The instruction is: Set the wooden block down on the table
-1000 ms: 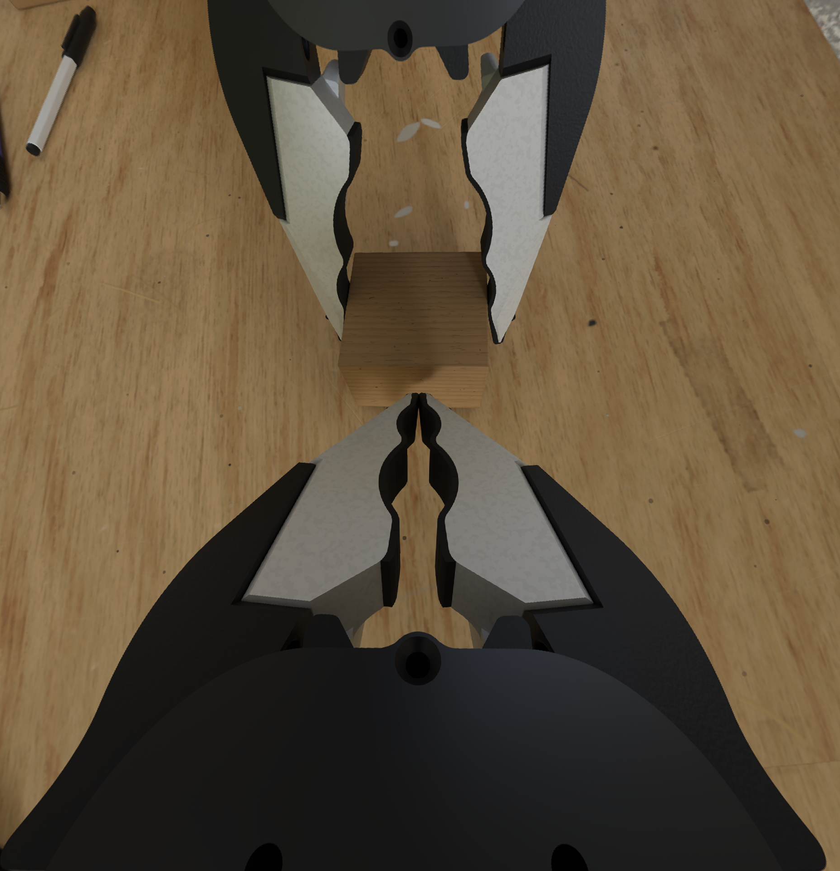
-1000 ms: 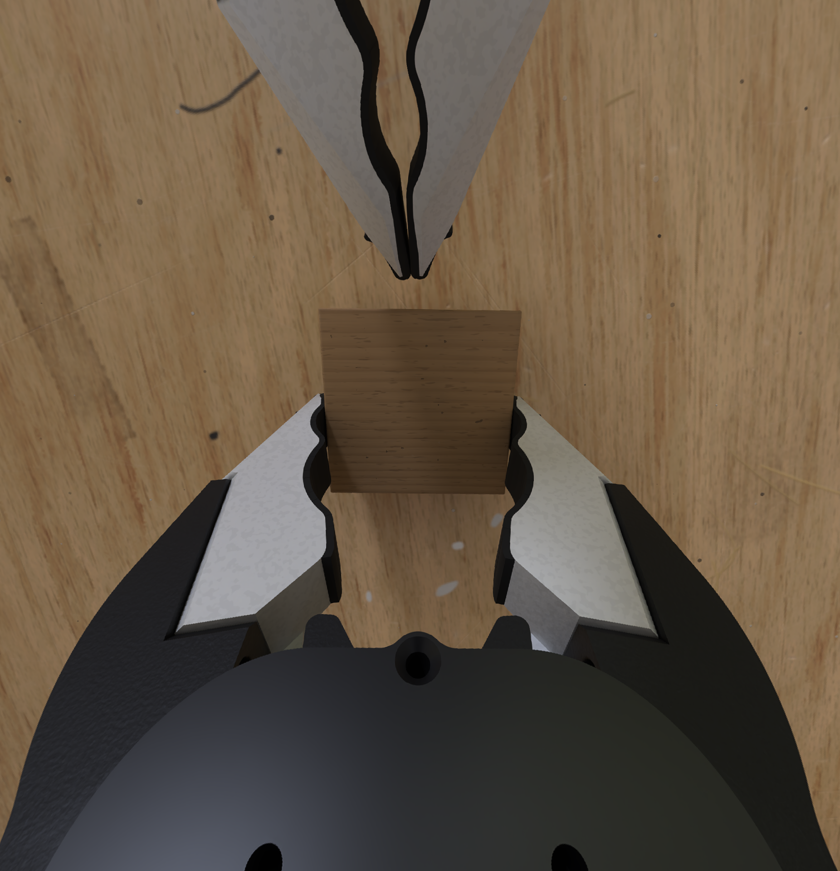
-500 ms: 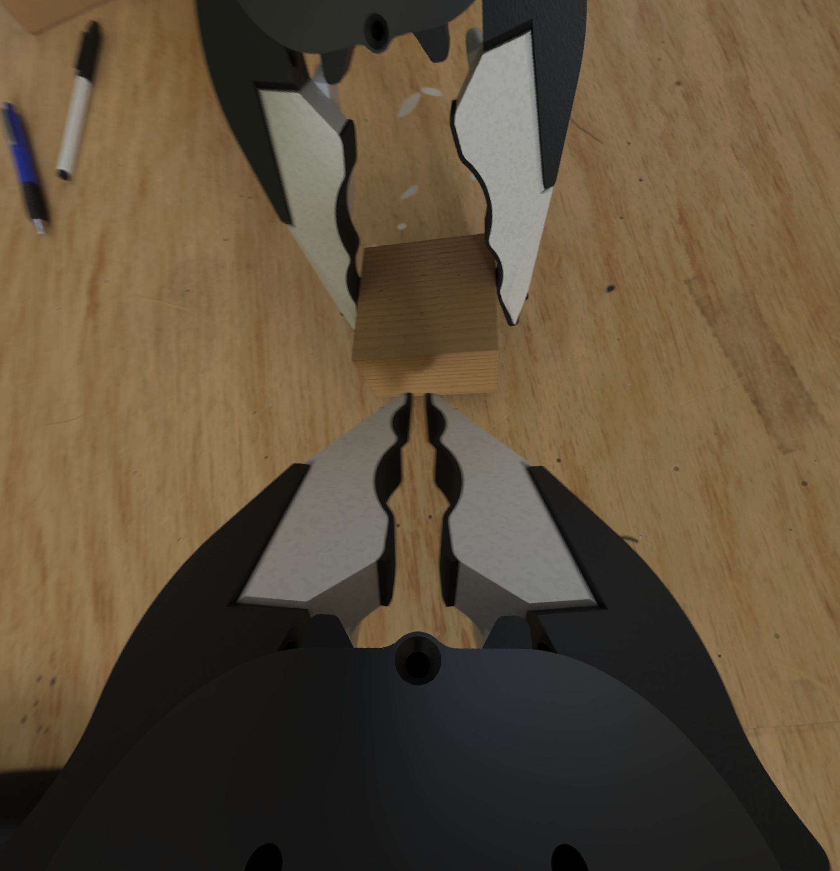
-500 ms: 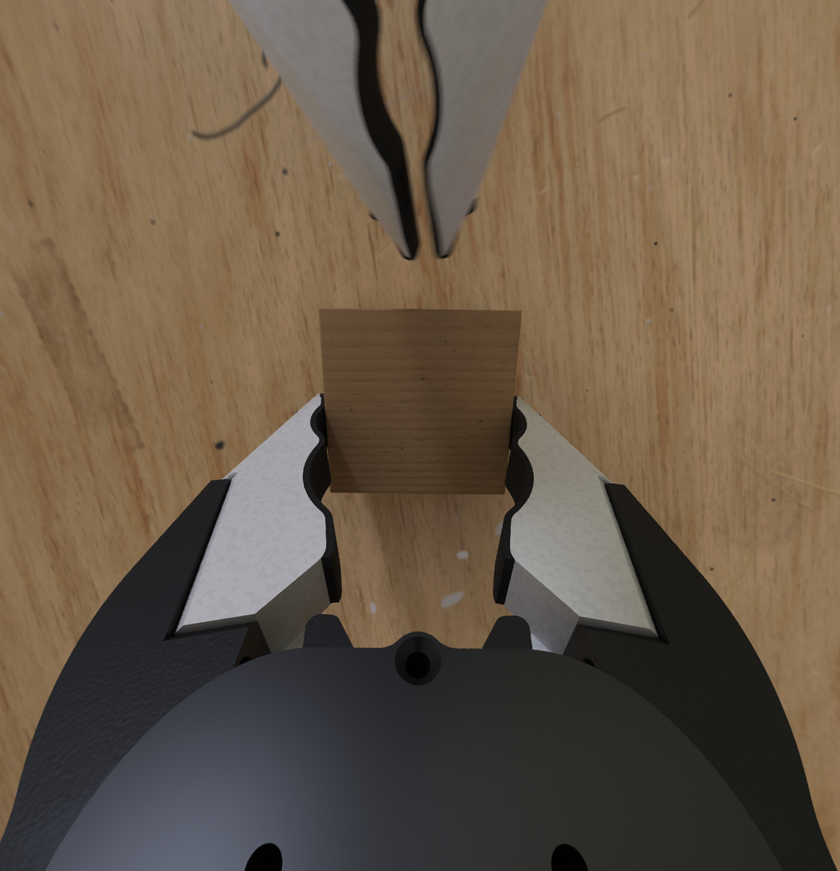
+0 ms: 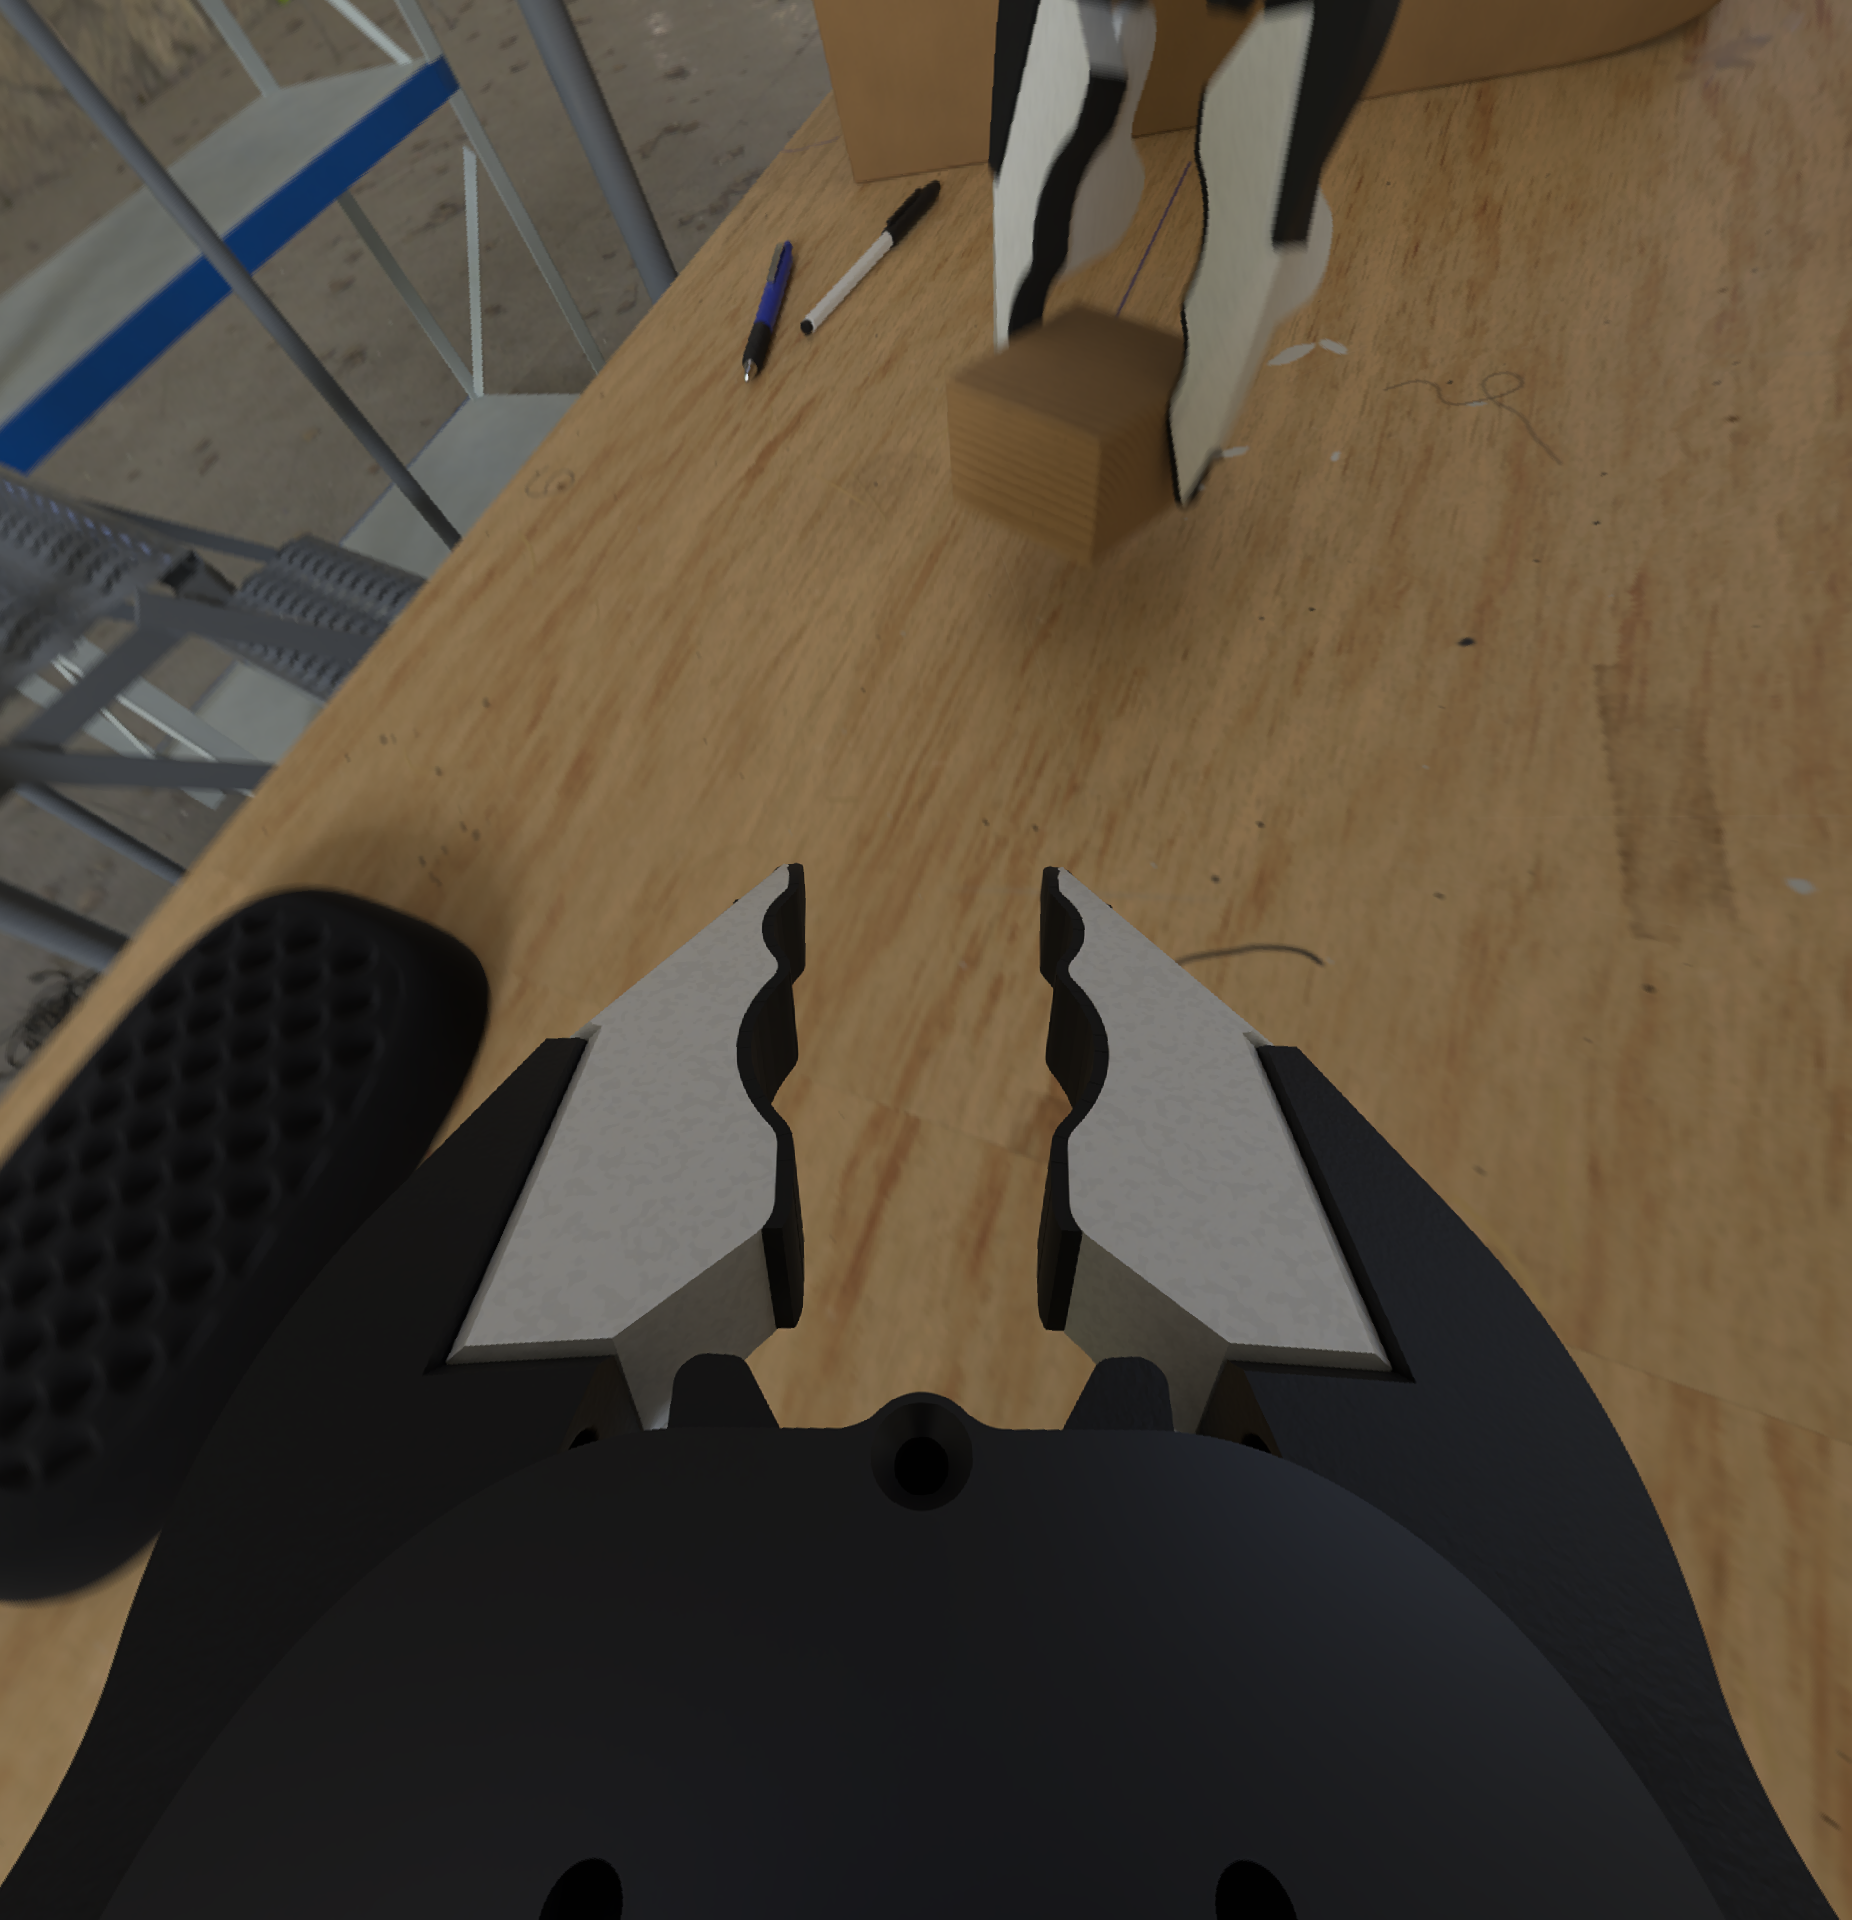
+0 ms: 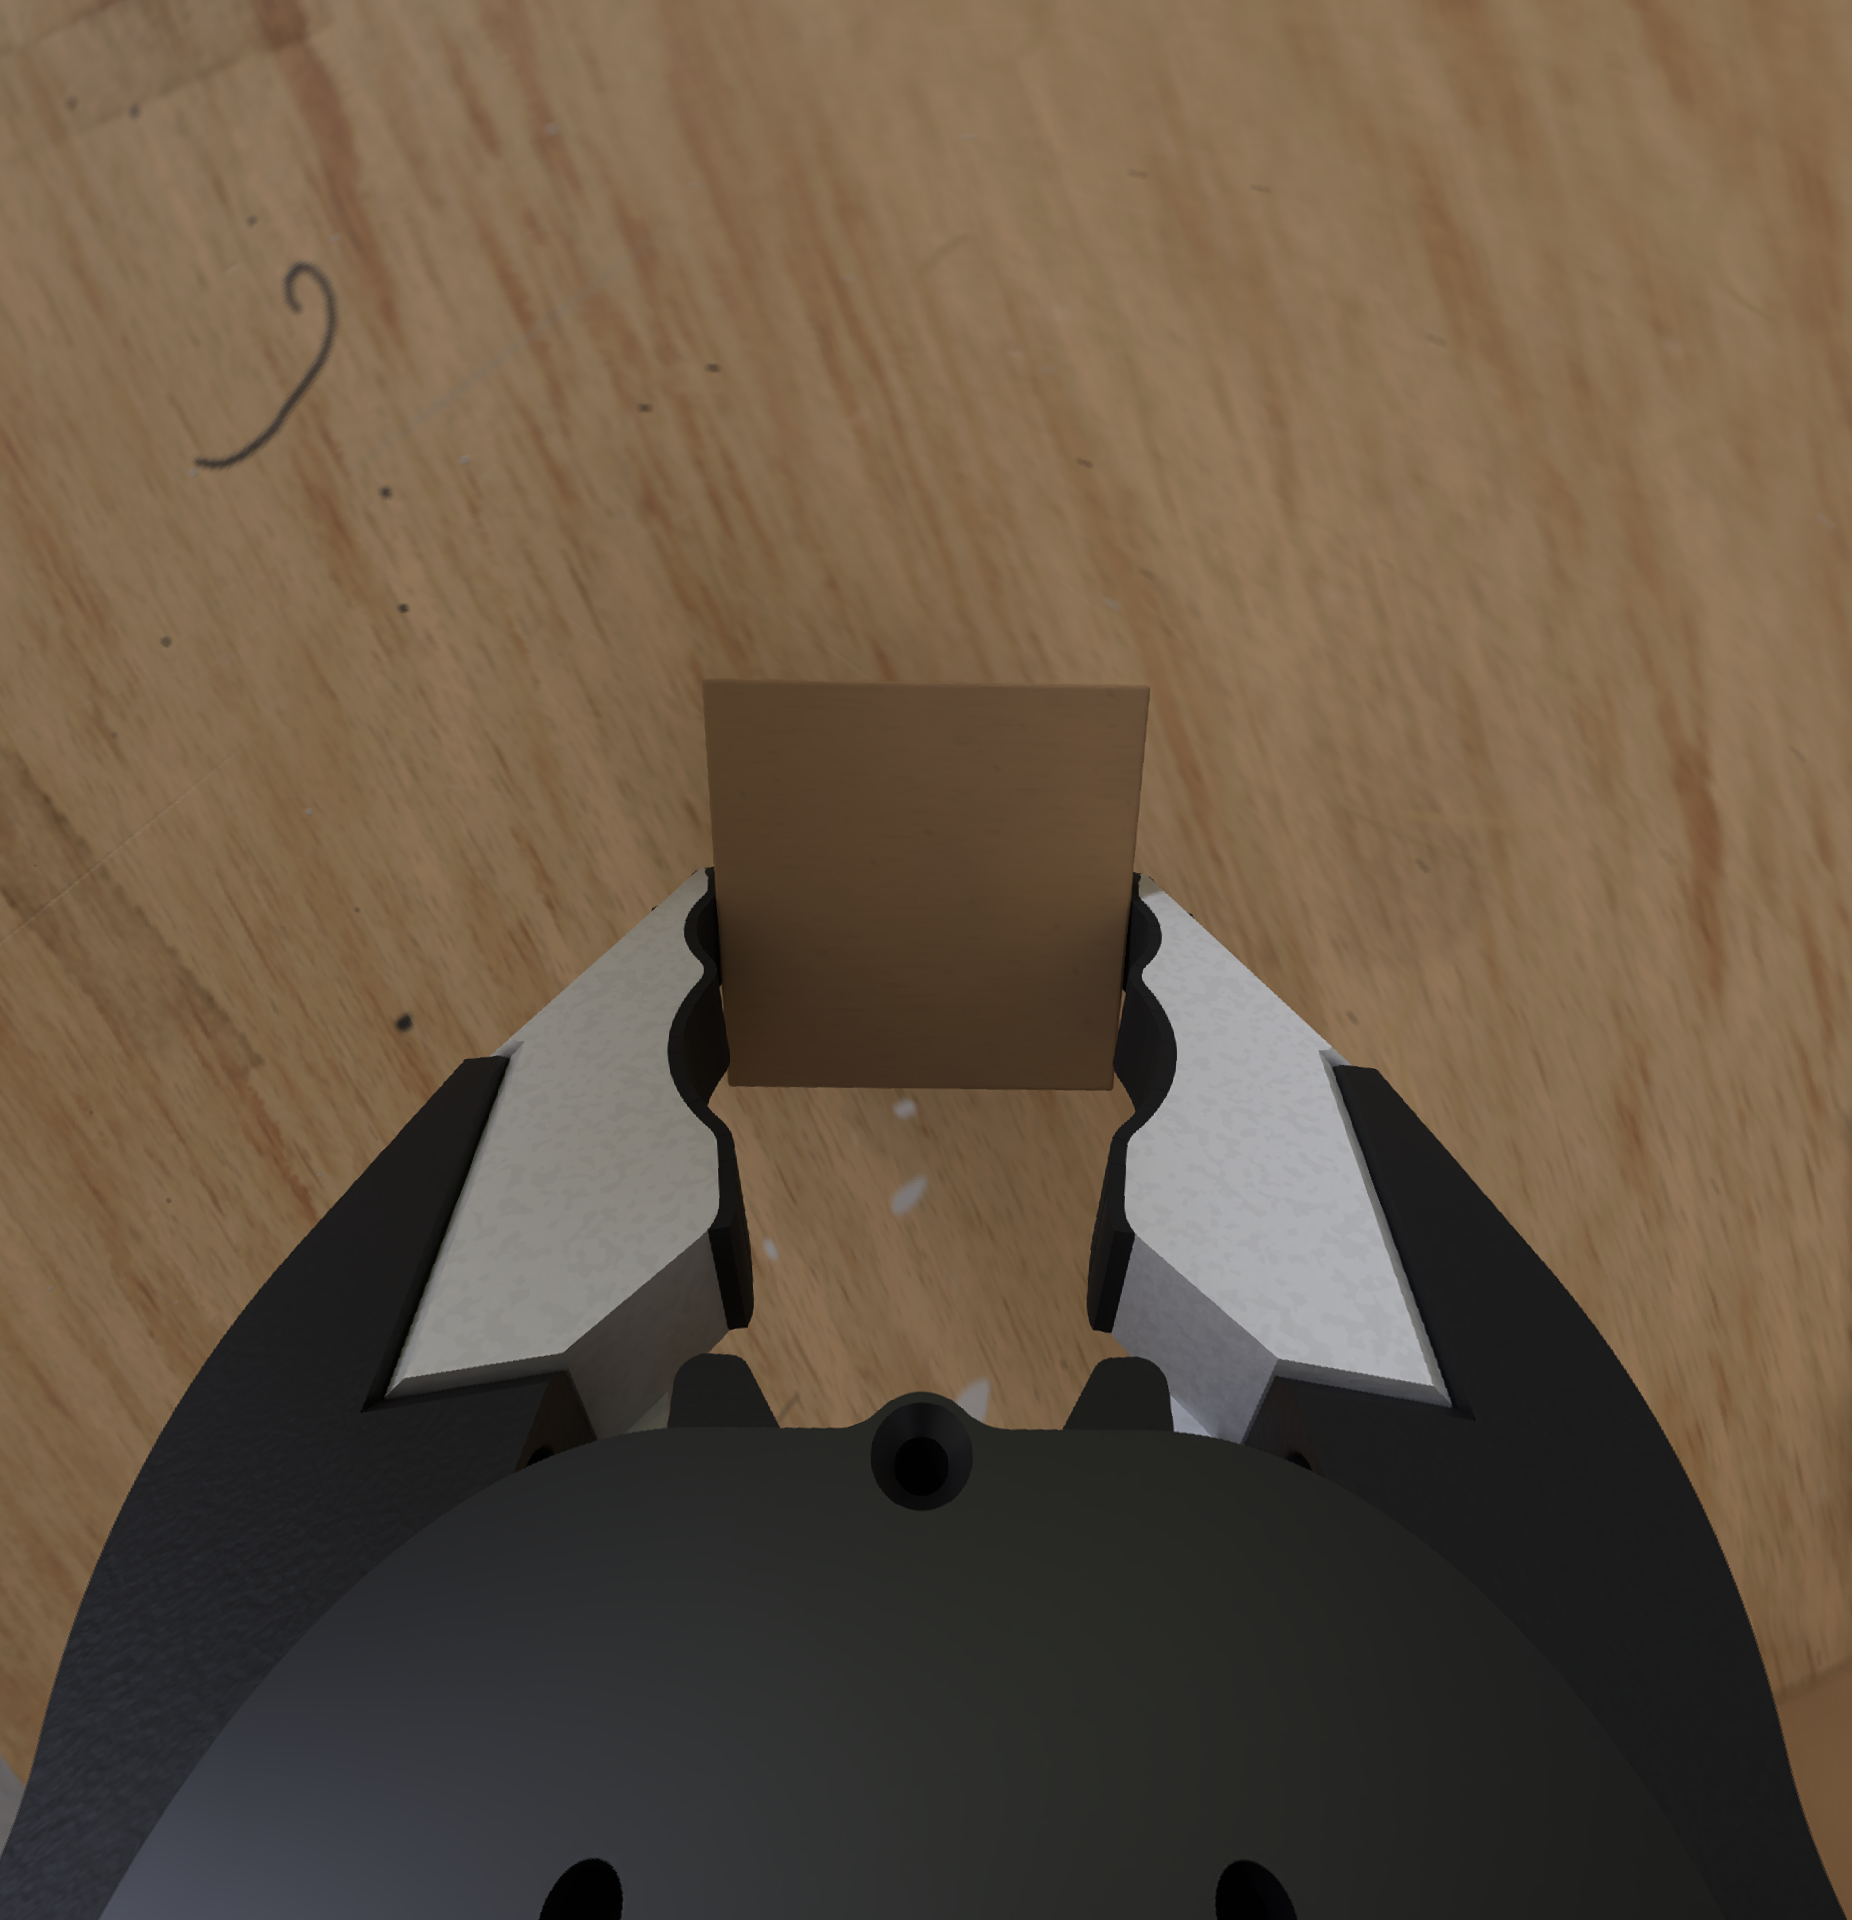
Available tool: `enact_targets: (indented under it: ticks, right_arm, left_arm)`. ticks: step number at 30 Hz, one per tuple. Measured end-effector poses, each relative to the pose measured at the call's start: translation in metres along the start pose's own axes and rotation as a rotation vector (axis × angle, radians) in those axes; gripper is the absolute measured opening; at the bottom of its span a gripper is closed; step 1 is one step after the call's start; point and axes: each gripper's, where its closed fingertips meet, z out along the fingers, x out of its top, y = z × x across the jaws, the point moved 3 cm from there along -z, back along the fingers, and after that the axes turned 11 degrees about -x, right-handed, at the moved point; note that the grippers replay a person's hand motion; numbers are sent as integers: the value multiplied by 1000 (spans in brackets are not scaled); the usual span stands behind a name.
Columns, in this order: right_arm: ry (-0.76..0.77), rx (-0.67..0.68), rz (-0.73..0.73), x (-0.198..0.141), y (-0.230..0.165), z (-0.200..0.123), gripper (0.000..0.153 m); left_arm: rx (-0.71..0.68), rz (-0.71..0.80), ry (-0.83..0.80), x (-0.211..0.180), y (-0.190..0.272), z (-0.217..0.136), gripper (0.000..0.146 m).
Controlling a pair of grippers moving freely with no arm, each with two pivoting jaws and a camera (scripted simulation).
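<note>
The wooden block (image 6: 922,894) is a plain brown cube held between the two fingers of my right gripper (image 6: 922,883), above the wooden table (image 6: 1421,416). In the left wrist view the block (image 5: 1057,436) shows far off and blurred, clamped by the right gripper (image 5: 1098,416) coming down from above; I cannot tell if it touches the table. My left gripper (image 5: 922,883) is open and empty, low over the table (image 5: 1421,831) and well back from the block.
A blue pen (image 5: 766,312) and a white marker (image 5: 870,260) lie near the table's left edge. A cardboard box (image 5: 901,94) stands behind them. A black perforated pad (image 5: 174,1195) lies at the near left edge. Metal shelving (image 5: 278,312) stands beyond the table.
My left gripper has opened, pulled far back from the block and tilted up. The right gripper still holds the block and has shifted over the table.
</note>
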Motion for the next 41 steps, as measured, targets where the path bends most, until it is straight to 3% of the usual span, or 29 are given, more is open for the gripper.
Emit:
enact_targets:
  ticks: [4, 7, 11, 14, 22, 26, 29, 32, 34, 40, 41]
  right_arm:
    - [1, -43, 104, -15, 28, -18, 76]
    - [-87, -79, 188, -35, 49, -10, 76]
    - [-201, -153, 408, -69, 72, 3, 76]
    - [-221, -197, 510, -81, 81, 5, 76]
    - [-280, -178, 562, -96, 84, 16, 76]
    - [-206, -208, 582, -93, 88, 6, 83]
    - [-102, -255, 597, -87, 90, -21, 84]
    - [108, -275, 587, -74, 76, -56, 73]
    - [237, -209, 587, -69, 52, -70, 65]
    - [275, -1, 675, -101, -18, -48, 64]
    - [270, 12, 693, -105, -24, -43, 64]
  left_arm:
    - [-9, -72, 37, -19, 16, -7, 45]
    - [-34, -73, 49, -21, 25, 2, 45]
    - [-95, -34, 53, -13, 42, 18, 45]
    - [-147, 0, 22, -10, 52, 29, 44]
    - [-347, 75, -72, -1, 74, 51, 51]
    - [-325, 140, -129, 5, 68, 59, 51]
    - [-318, 186, -161, 9, 66, 70, 49]
    - [-326, 238, -192, 12, 67, 89, 43]
    - [-336, 270, -230, 10, 67, 103, 40]
    - [-404, 245, -282, -4, 61, 126, 37]
    - [-419, 224, -258, -5, 61, 127, 29]
